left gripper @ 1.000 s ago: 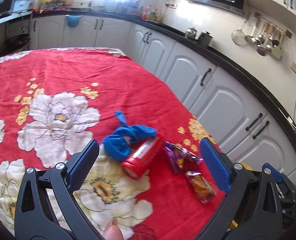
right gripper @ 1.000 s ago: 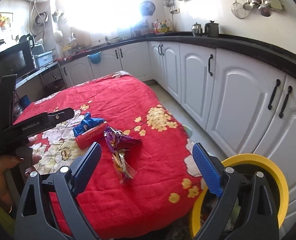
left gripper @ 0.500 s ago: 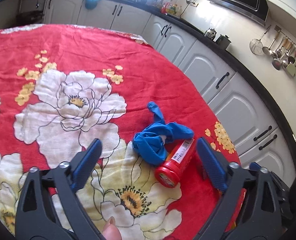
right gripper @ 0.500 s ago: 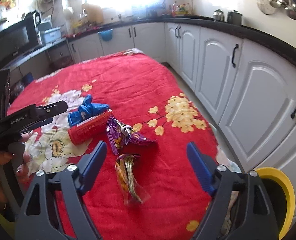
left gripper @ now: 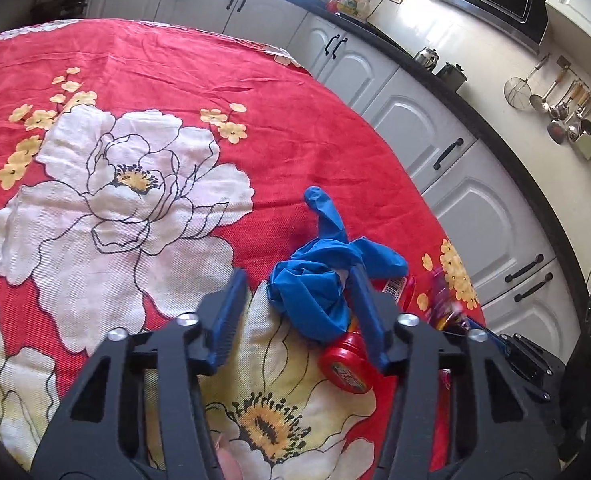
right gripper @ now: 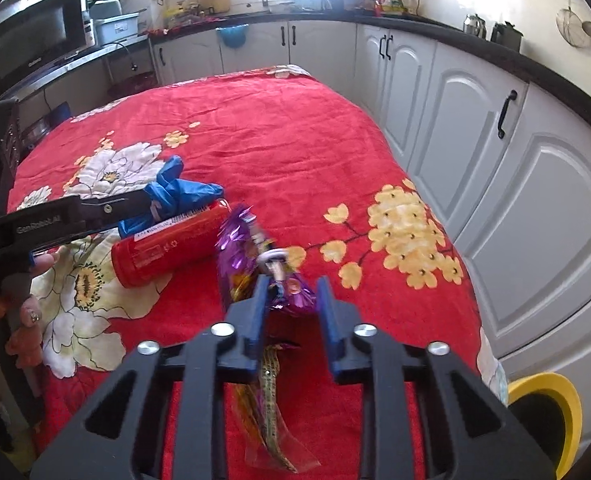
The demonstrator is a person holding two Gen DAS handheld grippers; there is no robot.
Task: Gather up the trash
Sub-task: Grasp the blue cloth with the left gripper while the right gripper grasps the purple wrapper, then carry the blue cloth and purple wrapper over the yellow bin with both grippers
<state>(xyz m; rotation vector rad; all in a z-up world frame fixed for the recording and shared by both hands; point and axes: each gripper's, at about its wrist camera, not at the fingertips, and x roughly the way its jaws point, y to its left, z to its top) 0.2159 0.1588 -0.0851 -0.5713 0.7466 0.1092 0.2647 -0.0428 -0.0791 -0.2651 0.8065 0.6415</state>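
A crumpled blue glove [left gripper: 319,280] lies on the red flowered tablecloth [left gripper: 175,64], against a red can [left gripper: 347,368] on its side. My left gripper [left gripper: 299,312] is open, its fingers either side of the glove. In the right wrist view the glove [right gripper: 175,192] and can [right gripper: 167,244] lie left. My right gripper [right gripper: 289,316] is open, partly closed around the near end of a purple wrapper [right gripper: 251,256]. A clear orange-striped wrapper [right gripper: 267,412] lies beneath that gripper.
A yellow-rimmed bin [right gripper: 543,420] stands on the floor at the table's right edge. White cabinets [right gripper: 495,152] with a black worktop run along the right and back. A microwave [right gripper: 35,48] sits at the back left.
Both grippers moved forward and down to the trash and narrowed their jaws. The left one now straddles the blue glove, the right one the purple wrapper.
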